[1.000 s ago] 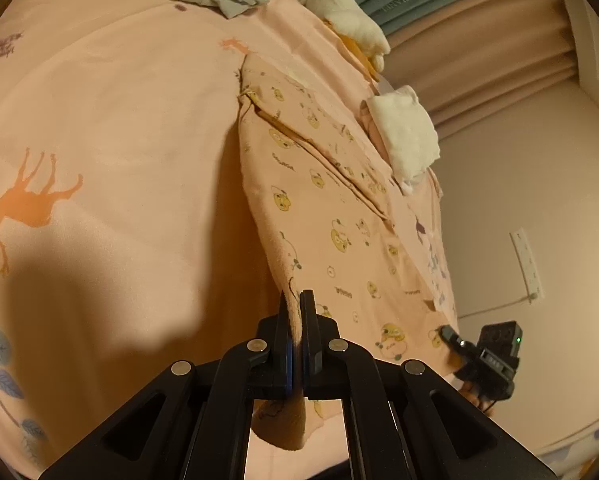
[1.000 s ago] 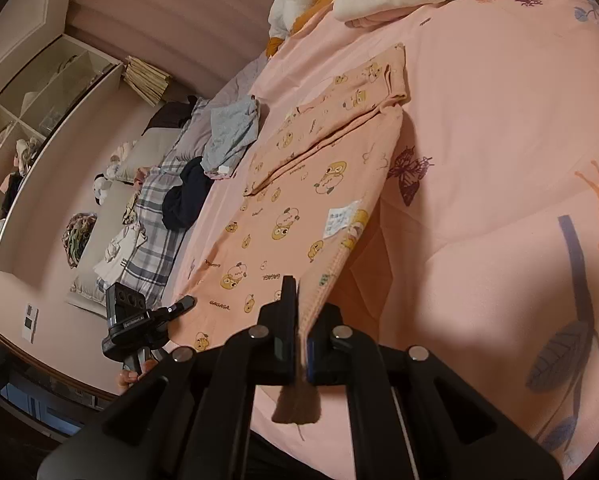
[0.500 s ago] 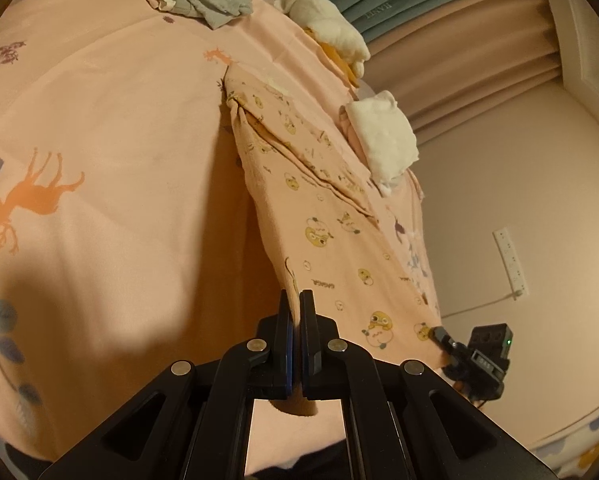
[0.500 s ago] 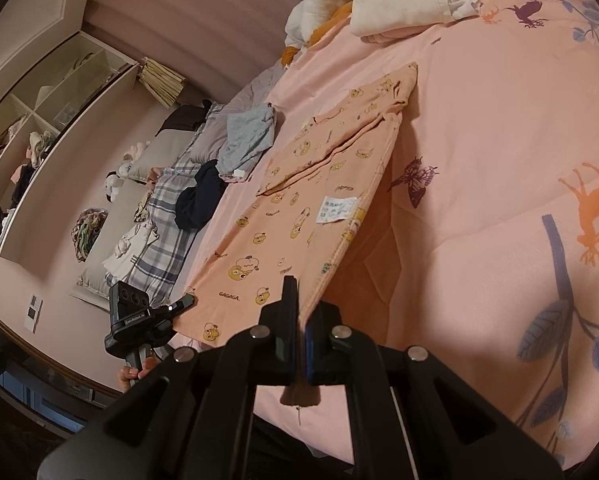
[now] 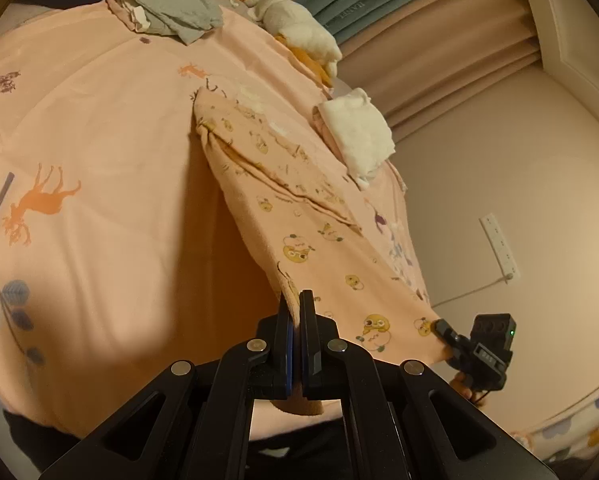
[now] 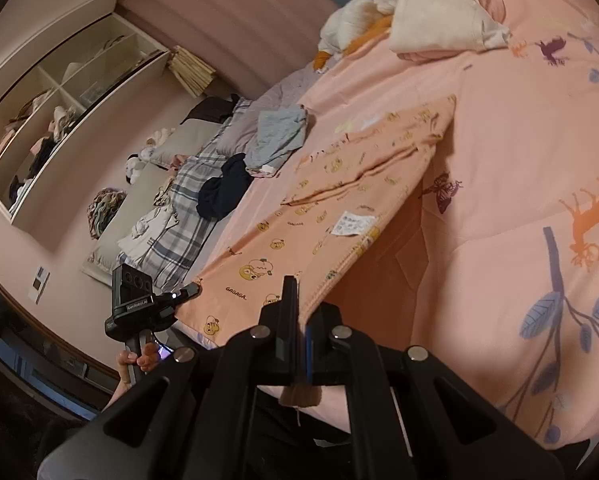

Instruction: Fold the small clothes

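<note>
A peach garment [image 5: 299, 216] printed with yellow cartoon faces is stretched between both grippers. Its near edge is lifted off the bed and its far end rests on the bedspread [image 5: 99, 160]. My left gripper [image 5: 297, 304] is shut on the near left corner, with fabric hanging below the jaws. My right gripper [image 6: 297, 292] is shut on the near right corner beside a white care label [image 6: 353, 224]. Each gripper appears in the other's view: the right gripper [image 5: 439, 326] and the left gripper [image 6: 187, 292], both pinching the garment's [image 6: 299, 236] hem.
A grey-green garment [image 5: 171, 4], a folded white cloth [image 5: 359, 136] and a white and orange soft toy [image 5: 295, 32] lie at the bed's far end. A plaid cloth [image 6: 179, 216], a dark garment [image 6: 223, 192] and shelves [image 6: 59, 112] are to the left. Curtains [image 5: 439, 40] hang behind.
Both grippers have risen, still shut on the corners. The garment's near edge has lifted higher, so more of it hangs taut above the bedspread.
</note>
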Tool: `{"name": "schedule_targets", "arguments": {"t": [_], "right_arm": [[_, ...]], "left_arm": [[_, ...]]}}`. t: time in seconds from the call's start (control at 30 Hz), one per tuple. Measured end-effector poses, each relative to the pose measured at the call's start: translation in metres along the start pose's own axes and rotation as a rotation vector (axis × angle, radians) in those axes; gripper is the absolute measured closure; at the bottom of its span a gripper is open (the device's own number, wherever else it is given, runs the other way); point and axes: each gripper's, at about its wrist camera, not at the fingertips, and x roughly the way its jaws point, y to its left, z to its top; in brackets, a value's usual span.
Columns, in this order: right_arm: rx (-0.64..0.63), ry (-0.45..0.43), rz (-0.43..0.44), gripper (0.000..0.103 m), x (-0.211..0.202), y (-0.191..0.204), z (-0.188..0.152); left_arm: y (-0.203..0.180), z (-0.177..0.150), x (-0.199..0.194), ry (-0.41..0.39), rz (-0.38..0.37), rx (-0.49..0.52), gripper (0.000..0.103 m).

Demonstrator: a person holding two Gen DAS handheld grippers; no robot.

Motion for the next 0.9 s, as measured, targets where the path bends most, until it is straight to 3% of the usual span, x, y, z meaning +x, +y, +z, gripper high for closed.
{"name": "schedule_targets", "arguments": {"t": [0.4, 0.9], "right_arm": [[-0.112, -0.04, 0.011, 0.099, -0.034, 0.029, 0.002], [-0.045, -0.054, 0.034, 0.098, 0.001, 0.009, 0.05]], "left_arm": [[-0.022, -0.008, -0.019, -0.012, -0.039, 0.016, 0.103], [-0.004, 0.032, 0.013, 0.012, 0.014, -0.036, 0.103]]}}
